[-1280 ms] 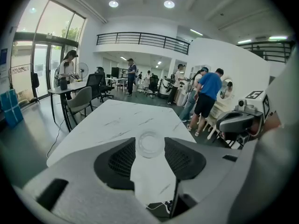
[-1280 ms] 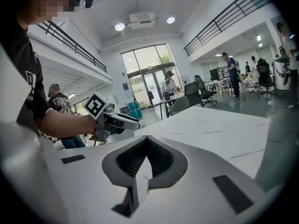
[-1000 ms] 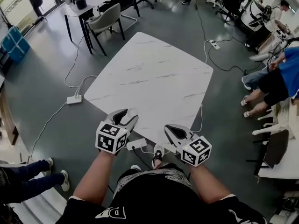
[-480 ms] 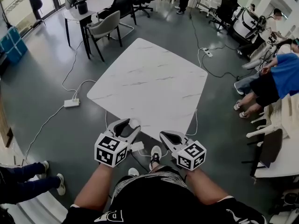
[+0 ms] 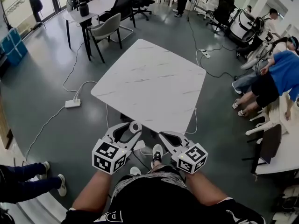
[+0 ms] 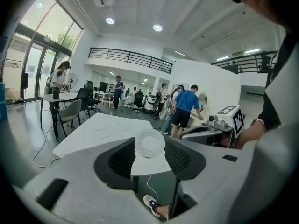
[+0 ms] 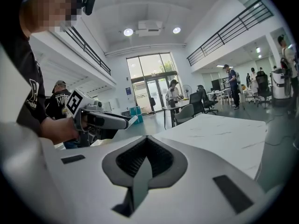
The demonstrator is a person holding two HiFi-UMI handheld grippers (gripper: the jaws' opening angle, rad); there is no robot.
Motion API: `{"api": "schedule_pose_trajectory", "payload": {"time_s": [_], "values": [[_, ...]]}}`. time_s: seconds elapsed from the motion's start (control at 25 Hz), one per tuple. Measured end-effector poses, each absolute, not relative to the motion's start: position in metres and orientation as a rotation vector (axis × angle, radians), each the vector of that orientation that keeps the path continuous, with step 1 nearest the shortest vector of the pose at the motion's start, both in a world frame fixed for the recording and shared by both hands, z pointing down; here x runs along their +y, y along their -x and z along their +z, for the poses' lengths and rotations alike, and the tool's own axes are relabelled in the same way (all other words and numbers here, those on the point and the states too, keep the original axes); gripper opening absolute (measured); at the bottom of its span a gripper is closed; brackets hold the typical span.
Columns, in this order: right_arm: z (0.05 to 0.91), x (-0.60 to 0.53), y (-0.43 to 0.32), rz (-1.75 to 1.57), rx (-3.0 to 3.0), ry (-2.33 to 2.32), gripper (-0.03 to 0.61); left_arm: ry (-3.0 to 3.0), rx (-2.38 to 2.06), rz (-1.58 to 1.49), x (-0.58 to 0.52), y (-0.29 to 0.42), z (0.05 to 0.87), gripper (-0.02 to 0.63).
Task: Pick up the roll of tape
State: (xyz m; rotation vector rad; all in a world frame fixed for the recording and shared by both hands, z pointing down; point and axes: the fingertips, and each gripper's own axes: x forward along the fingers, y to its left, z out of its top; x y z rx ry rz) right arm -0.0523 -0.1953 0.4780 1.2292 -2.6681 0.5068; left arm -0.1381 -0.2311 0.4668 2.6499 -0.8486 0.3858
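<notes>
Left gripper view: left tool [image 5: 132,128] clamped on roll of tape [image 6: 150,143], held at the tips just off the desk's [image 5: 149,78] near edge. Right tool [image 7: 145,140] closed, empty, beside that edge. Tip grip looks marginal: hold the squeeze steady, carry level.

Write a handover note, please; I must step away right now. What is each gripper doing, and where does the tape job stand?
Left gripper: shut on the roll of tape, gripped between its fingers.
Right gripper: shut, empty.
Tape: in the air, by the near edge of the white table.
Done: the pickup.
Left: nothing more; just hold the grip.
</notes>
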Motion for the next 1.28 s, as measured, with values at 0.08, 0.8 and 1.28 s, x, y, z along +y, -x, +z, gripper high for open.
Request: {"api": "schedule_pose_trajectory", "payload": {"time_s": [0.08,0.8,1.28], "values": [[0.476,-0.189,0.056,0.494,-2.663,-1.244,0.005,-2.672,-0.819,0.382,-0.222,0.139,0.462,0.206],[0.460,-0.187,0.036,0.425,-2.650,-1.256,0.005,-2.696,-0.825,0.392,-0.205,0.130,0.451,0.206],[0.443,-0.187,-0.011,0.376,-2.701,-1.187,0.005,-2.676,-0.894,0.397,-0.202,0.082,0.446,0.206]]}}
